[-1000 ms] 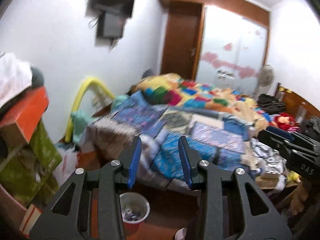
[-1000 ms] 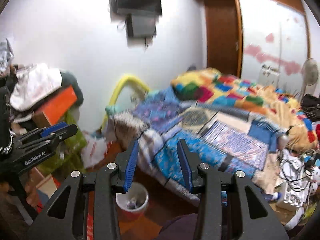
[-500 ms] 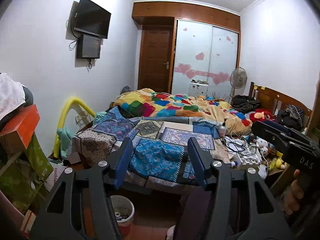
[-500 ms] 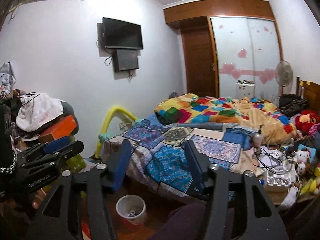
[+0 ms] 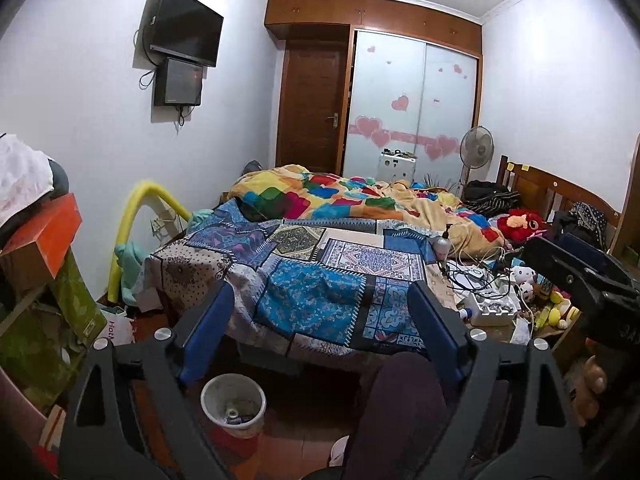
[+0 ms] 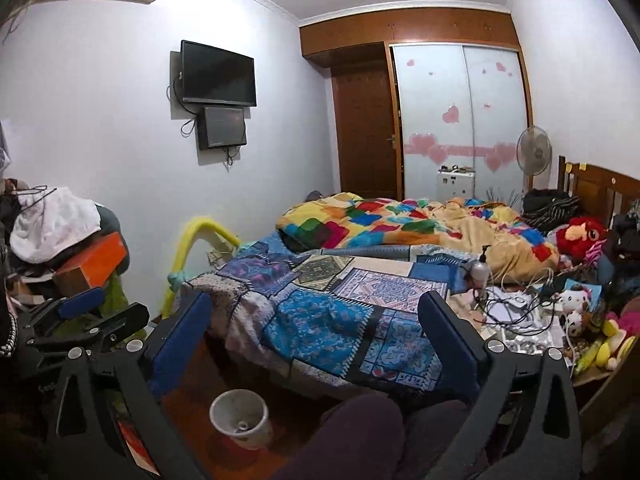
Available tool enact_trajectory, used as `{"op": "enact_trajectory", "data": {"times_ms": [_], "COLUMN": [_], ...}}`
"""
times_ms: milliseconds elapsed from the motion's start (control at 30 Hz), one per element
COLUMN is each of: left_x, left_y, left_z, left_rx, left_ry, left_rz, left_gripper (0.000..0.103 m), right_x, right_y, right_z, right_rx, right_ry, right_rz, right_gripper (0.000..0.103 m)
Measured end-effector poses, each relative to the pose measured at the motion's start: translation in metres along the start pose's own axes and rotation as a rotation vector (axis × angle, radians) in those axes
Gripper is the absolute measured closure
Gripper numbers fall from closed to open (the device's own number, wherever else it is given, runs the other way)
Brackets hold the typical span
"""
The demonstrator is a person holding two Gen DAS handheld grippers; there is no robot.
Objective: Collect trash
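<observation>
Both views have swung from the blurred bed to a steady aim, the left gripper (image 5: 316, 332) and right gripper (image 6: 316, 340) fingers having just spread wide and empty, with the bin (image 5: 233, 405) on the floor below the left one.

bed cover (image 5: 316, 280): patchwork cloth, matt
waste bin (image 5: 233, 404): smooth plastic, beside bed
door (image 5: 312, 108): brown wood
floor (image 6: 192, 392): glossy

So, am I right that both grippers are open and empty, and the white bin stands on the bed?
Not quite: the bin stands on the floor beside the bed, as the left wrist view shows. The left gripper and right gripper are indeed open and empty.
</observation>
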State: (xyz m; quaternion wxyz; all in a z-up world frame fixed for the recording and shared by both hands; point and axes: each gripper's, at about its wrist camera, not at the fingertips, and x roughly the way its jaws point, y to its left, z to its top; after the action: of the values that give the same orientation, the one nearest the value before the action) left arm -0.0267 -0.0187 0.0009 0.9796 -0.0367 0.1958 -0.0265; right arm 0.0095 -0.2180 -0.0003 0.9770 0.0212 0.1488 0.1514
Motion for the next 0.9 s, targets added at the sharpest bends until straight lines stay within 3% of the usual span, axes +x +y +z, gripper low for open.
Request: {"op": "enact_trajectory", "data": {"times_ms": [900], "left_x": [0.0018], "left_y": [-0.003], "left_z": [-0.0015], "left_rx": [-0.002], "left_ry": [0.003], "left_rz": [-0.001], "left_gripper": [0.014], "right_x": [-0.0083], "right_y": [0.0086], "right_z": [-0.0041], "right_rx": [-0.037], "right_ry": [0.0], "right_rz": [-0.01], "right_gripper": [0.0]}}
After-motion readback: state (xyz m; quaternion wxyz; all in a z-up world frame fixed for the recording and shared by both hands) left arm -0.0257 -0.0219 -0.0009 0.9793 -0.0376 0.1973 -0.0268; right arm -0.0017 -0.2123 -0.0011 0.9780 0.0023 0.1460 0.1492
